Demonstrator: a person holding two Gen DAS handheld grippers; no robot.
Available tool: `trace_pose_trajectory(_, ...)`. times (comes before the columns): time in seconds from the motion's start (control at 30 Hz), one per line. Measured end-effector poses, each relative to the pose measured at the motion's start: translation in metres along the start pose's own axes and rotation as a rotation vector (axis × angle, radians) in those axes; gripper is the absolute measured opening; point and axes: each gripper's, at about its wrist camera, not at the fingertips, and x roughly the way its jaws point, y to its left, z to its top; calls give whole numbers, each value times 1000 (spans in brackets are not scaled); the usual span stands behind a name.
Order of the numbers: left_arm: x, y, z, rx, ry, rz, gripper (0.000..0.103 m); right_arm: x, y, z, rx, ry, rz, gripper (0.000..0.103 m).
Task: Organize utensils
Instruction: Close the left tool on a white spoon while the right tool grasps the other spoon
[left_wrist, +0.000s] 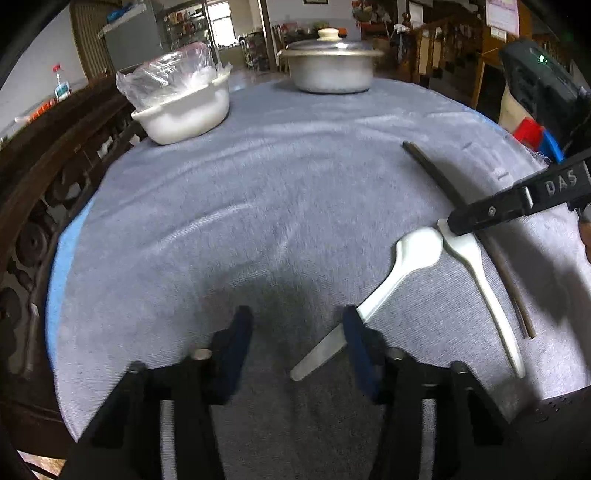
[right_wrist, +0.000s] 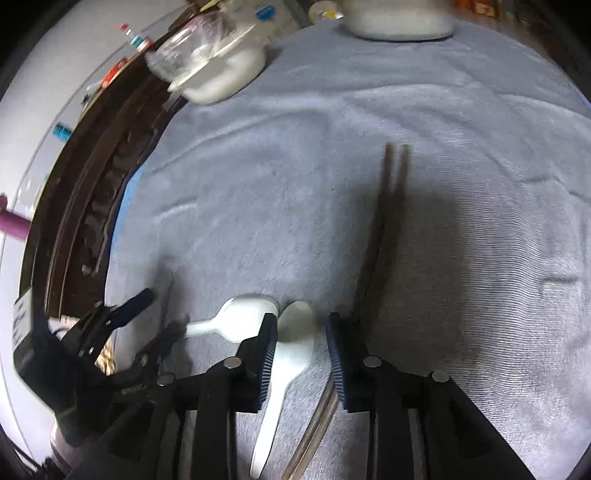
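Your left hand-held gripper (left_wrist: 295, 343) stands released, one white spoon's (left_wrist: 402, 266) handle lying just inside its right pad, ungripped; your right hand-held gripper (right_wrist: 301, 354) straddles the second spoon (right_wrist: 291, 354) unclenched, chopsticks (right_wrist: 384, 229) just right — utensils lie side by side on the table (left_wrist: 258, 192), none lifted yet. "DAS" is printed on the right finger (left_wrist: 517, 199).

- Wide bare stretch of grey tablecloth (left_wrist: 258, 206) ahead and leftward.
- Blocked far off by white plastic basin (left_wrist: 184, 114), lidded aluminium pot (left_wrist: 332, 70).
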Motion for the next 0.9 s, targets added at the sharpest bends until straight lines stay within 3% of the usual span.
trace_pose_trajectory(0.1,-1,1,-1,-16,17,-37,24,1,9,-3,-68,21,-5,45)
trace_pose_trajectory(0.2,-1,-1,-1,-16,25,-62,8,1,17,-9,-148,17,-46,47)
trace_pose_trajectory(0.23,-2,-3,-2,-14,26,-64,7,2,21,-11,-176,11,-62,47)
trace_pose_trajectory(0.3,-4,-7,-4,-5,26,-75,7,3,28,-17,-258,-2,-118,34)
trace_pose_trajectory(0.33,-4,-8,-4,-3,27,-85,7,3,30,-18,-283,-7,-130,34)
trace_pose_trajectory(0.43,-3,-8,-2,5,27,-78,7,1,28,-21,-296,-24,-132,34)
trace_pose_trajectory(0.6,-7,-14,13,46,-21,-71,9,-9,10,-18,-214,-100,-71,34)
trace_pose_trajectory(0.67,-7,-21,22,73,-37,-85,15,-17,-1,-15,-164,-139,-20,34)
trace_pose_trajectory(0.73,-3,-29,31,99,-46,-101,33,-27,-10,-14,-123,-185,19,34)
trace_pose_trajectory(0.8,2,-40,39,129,-50,-128,41,-38,-20,-14,-90,-236,53,34)
trace_pose_trajectory(0.9,12,-56,46,166,-37,-162,44,-54,-33,-15,-45,-303,90,34)
